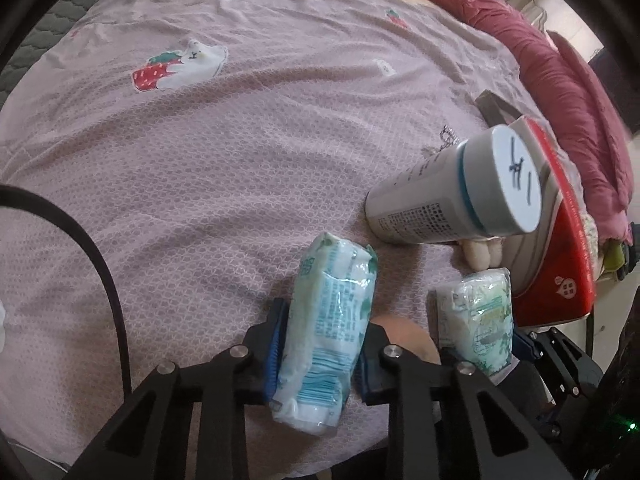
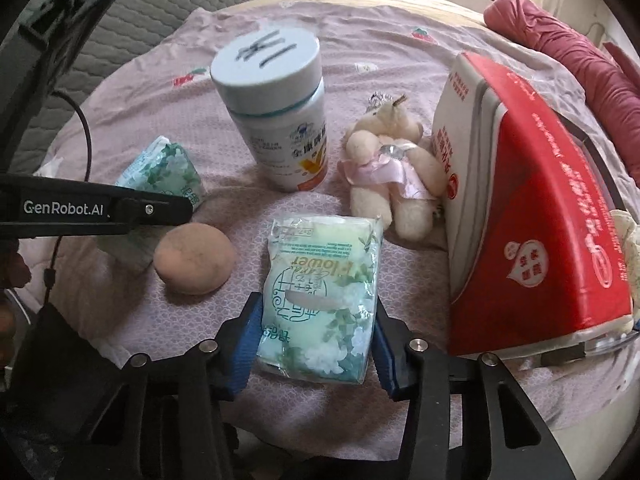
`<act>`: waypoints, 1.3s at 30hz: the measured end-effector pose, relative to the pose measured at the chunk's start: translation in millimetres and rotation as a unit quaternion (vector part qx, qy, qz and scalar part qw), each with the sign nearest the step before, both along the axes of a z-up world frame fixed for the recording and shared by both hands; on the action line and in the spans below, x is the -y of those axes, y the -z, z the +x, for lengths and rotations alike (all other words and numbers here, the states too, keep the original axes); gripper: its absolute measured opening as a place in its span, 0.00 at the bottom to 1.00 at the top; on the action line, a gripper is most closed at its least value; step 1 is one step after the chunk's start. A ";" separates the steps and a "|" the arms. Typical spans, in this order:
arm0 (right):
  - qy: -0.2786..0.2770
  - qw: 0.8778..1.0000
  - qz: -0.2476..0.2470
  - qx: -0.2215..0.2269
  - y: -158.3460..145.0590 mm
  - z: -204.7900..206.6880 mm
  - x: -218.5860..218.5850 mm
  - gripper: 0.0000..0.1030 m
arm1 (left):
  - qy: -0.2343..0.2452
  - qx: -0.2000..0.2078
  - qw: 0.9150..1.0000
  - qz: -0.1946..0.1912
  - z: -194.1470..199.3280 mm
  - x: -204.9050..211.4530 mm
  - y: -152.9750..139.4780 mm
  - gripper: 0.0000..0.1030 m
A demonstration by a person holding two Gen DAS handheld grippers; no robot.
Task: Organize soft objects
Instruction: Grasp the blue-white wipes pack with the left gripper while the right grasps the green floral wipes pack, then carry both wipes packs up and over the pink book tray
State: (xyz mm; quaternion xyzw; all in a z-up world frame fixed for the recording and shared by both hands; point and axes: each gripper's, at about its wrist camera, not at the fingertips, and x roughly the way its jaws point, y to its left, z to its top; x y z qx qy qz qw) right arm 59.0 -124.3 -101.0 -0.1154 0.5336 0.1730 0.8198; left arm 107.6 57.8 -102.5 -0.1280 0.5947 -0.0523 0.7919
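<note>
My left gripper (image 1: 318,344) is shut on a green-and-white tissue pack (image 1: 324,340), held above the pink bedsheet. My right gripper (image 2: 316,344) is shut on a second floral tissue pack (image 2: 320,304), which also shows in the left wrist view (image 1: 476,320). In the right wrist view the left gripper's finger (image 2: 152,210) and its tissue pack (image 2: 160,172) are at the left. A round tan sponge (image 2: 194,258) lies between the two packs. A cream teddy bear in a pink dress (image 2: 388,176) lies beyond the right pack.
A white bottle with a pale blue lid (image 2: 276,120) stands behind the sponge and also shows in the left wrist view (image 1: 452,192). A red-and-white carton (image 2: 532,216) stands at the right. A rolled dark pink quilt (image 1: 560,80) lines the bed's right side. A black cable (image 1: 100,260) hangs left.
</note>
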 end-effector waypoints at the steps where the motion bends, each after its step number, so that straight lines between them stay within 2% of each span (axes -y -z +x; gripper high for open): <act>1: -0.001 1.000 0.002 0.003 -2.7 -1.0 1.2 0.48 | 0.000 0.001 1.000 0.000 -1.5 -1.2 -1.5 0.28; 7: -0.003 1.000 0.016 0.019 -17.3 -4.8 3.2 0.48 | -0.007 0.021 1.000 -0.002 -12.1 -8.0 -18.6 0.28; 11: -0.003 0.999 0.021 0.024 -25.2 -9.9 6.0 0.48 | -0.007 0.035 0.999 0.016 -18.3 -8.7 -31.7 0.28; 16: 0.000 0.998 0.041 0.036 -42.1 -12.9 12.1 0.48 | -0.011 0.046 0.999 0.020 -28.0 -12.2 -47.2 0.28; 25: -0.003 0.993 0.063 0.098 -97.1 -22.4 26.5 0.48 | 0.002 0.091 0.995 0.047 -42.5 0.5 -93.2 0.28; 32: 0.005 0.987 0.086 0.138 -138.0 -26.2 42.0 0.48 | 0.020 0.123 0.991 0.048 -48.5 22.7 -128.7 0.28; 39: 0.019 0.981 0.073 0.180 -165.9 -29.1 61.6 0.48 | 0.045 0.151 0.986 0.050 -52.5 51.0 -158.3 0.28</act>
